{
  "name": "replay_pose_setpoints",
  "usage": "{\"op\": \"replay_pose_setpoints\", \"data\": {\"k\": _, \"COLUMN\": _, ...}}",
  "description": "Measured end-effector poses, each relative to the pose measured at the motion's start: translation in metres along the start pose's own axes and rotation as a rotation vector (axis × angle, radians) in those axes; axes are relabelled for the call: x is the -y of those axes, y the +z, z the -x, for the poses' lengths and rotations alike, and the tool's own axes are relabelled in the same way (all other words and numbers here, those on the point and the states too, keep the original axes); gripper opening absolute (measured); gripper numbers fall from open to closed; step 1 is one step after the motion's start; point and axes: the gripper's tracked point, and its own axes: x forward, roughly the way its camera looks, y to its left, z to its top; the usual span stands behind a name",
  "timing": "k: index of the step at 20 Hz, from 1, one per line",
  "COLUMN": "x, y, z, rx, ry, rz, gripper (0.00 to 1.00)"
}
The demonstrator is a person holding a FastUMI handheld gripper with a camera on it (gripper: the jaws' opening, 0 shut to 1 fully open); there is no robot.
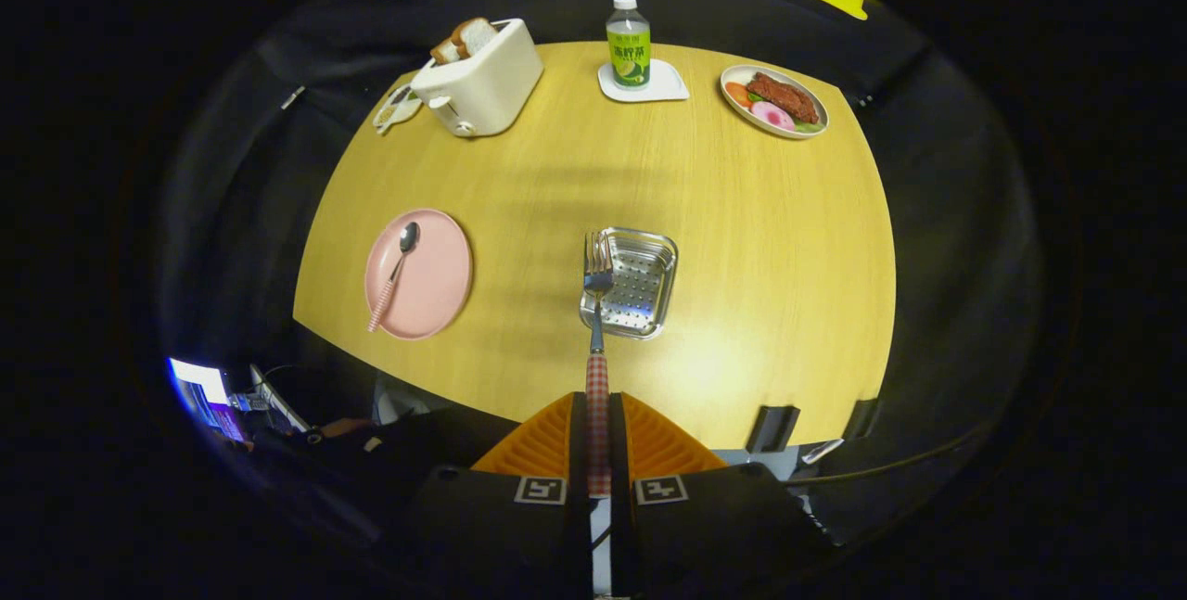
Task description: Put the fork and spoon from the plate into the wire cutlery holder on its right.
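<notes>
A round wooden table (742,229) is filling most of the gripper view, its pale yellow top carrying everything else. At its far left a white toaster (478,81) is standing with slices of bread (462,39) poking out of its slots, and a small patterned dish (397,107) is lying just beside the toaster's left end. On the near left a pink plate (440,289) is sitting flat, well apart from the toaster. At the far right an oval plate of food (774,101) is resting near the table edge. Between the pink plate and the table's right half, a perforated metal cutlery holder (640,285) is sitting just ahead of the fingers. A white coaster (670,85) is lying at the far middle, with a green-labelled bottle (628,44) standing upright on it.

The gripper (598,438) is hanging over the near table edge, its fingers closed tight on the checked handle of the fork (597,303). The fork is pointing straight ahead, its tines reaching over the holder's left rim. The spoon (396,274) is lying on the pink plate, bowl toward the far side, striped handle slanting to the plate's near left rim.
</notes>
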Motion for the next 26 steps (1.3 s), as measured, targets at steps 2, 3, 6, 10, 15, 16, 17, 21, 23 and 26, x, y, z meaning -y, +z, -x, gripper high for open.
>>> {"op": "replay_pose_setpoints", "data": {"k": 2, "x": 0.007, "y": -0.001, "z": -0.013, "rx": -0.055, "ry": 0.005, "rz": 0.006, "gripper": 0.12}}
{"op": "replay_pose_setpoints", "data": {"k": 3, "x": 0.009, "y": -0.003, "z": -0.020, "rx": -0.084, "ry": 0.007, "rz": 0.010, "gripper": 0.12}}
{"op": "replay_pose_setpoints", "data": {"k": 6, "x": 0.017, "y": 0.000, "z": -0.046, "rx": -0.150, "ry": 0.003, "rz": 0.017, "gripper": 0.12}}
{"op": "replay_pose_setpoints", "data": {"k": 10, "x": 0.017, "y": 0.009, "z": -0.071, "rx": -0.191, "ry": 0.011, "rz": -0.015, "gripper": 0.12}}
{"op": "replay_pose_setpoints", "data": {"k": 15, "x": 0.016, "y": 0.020, "z": -0.084, "rx": -0.202, "ry": 0.023, "rz": -0.040, "gripper": 0.13}}
{"op": "replay_pose_setpoints", "data": {"k": 16, "x": 0.016, "y": 0.021, "z": -0.086, "rx": -0.204, "ry": 0.023, "rz": -0.041, "gripper": 0.13}}
{"op": "replay_pose_setpoints", "data": {"k": 17, "x": 0.016, "y": 0.021, "z": -0.087, "rx": -0.206, "ry": 0.025, "rz": -0.044, "gripper": 0.14}}
{"op": "replay_pose_setpoints", "data": {"k": 21, "x": 0.015, "y": 0.020, "z": -0.084, "rx": -0.195, "ry": 0.027, "rz": -0.053, "gripper": 0.17}}
{"op": "replay_pose_setpoints", "data": {"k": 23, "x": 0.014, "y": 0.023, "z": -0.078, "rx": -0.165, "ry": 0.036, "rz": -0.065, "gripper": 0.25}}
{"op": "replay_pose_setpoints", "data": {"k": 26, "x": 0.014, "y": 0.027, "z": -0.062, "rx": -0.111, "ry": 0.041, "rz": -0.080, "gripper": 0.35}}
